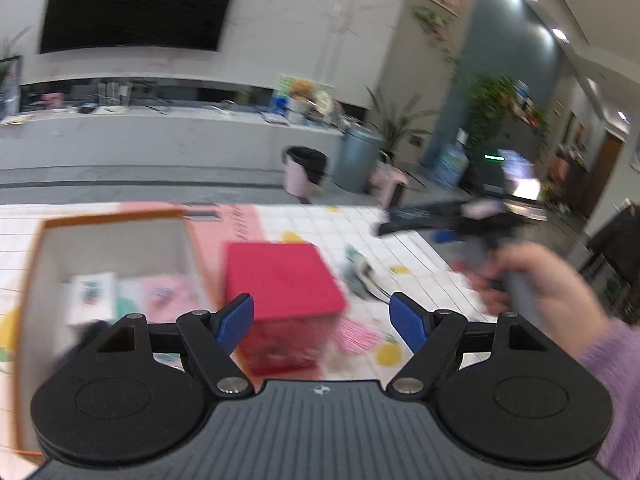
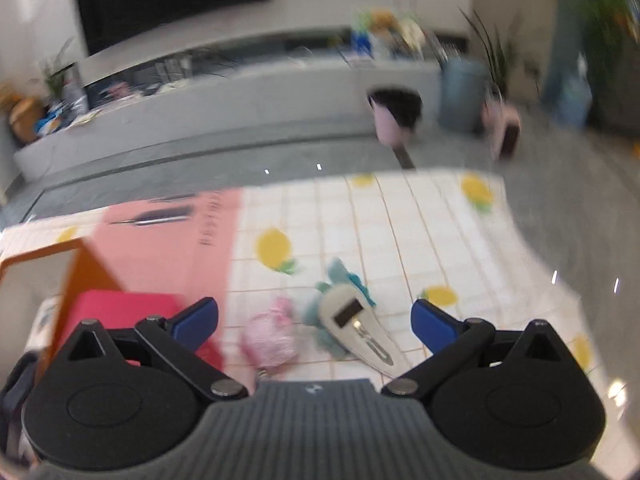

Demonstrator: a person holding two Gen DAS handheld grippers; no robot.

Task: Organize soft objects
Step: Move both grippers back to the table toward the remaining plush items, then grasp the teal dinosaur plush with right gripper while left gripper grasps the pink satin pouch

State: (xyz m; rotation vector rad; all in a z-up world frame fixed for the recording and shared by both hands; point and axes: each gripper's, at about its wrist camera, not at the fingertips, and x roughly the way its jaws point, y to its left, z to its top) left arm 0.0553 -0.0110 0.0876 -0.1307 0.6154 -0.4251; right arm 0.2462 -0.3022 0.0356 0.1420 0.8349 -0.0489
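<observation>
the left gripper hangs with its blue pads spread wide and nothing between them, above the red box, which sits just beside the orange-edged cardboard box. the right gripper is likewise wide open and empty; below and ahead of it on the lemon-print tablecloth lie a pink soft pouch and, touching its right side, a teal fluffy item with a pale oblong clip lying over it. from the left wrist view the person's right hand, in a purple sleeve, grips the other tool's handle off to the right. inside the cardboard box are a white card or packet, something mint green and a pink piece, all too blurred to name. whether the red box has a lid or contents cannot be told, and its lower part is smeared by motion.
</observation>
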